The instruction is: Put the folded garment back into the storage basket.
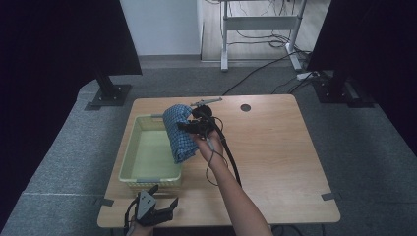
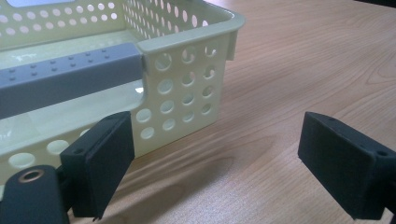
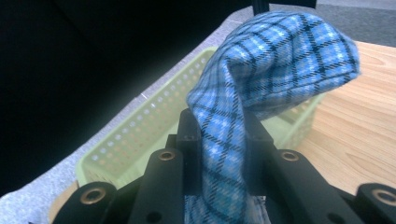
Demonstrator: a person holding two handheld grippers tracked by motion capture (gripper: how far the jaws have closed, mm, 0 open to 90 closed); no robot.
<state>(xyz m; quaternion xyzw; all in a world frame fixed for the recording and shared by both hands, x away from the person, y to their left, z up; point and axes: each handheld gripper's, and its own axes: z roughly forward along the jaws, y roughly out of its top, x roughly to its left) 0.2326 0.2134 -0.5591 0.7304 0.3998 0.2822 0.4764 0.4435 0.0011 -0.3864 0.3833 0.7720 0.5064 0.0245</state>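
Observation:
A blue checked cloth (image 1: 177, 132) hangs over the right rim of a pale green perforated basket (image 1: 129, 157). My right gripper (image 1: 189, 126) is shut on the cloth and holds it above the basket's right edge. In the right gripper view the cloth (image 3: 261, 74) rises from between the closed jaws and folds over, with the basket (image 3: 135, 135) behind it. My left gripper (image 1: 160, 201) rests open near the table's front edge, just in front of the basket. In the left gripper view its fingers (image 2: 100, 163) stand wide apart, empty, facing the basket's corner (image 2: 187, 84) with its grey handle (image 2: 70, 77).
The wooden table (image 1: 275, 152) has a round dark cable hole (image 1: 245, 107) at the back. Black stands (image 1: 105, 91) and desk legs with cables (image 1: 260, 44) are on the floor beyond. A cable (image 1: 228, 157) trails from the right gripper along the forearm.

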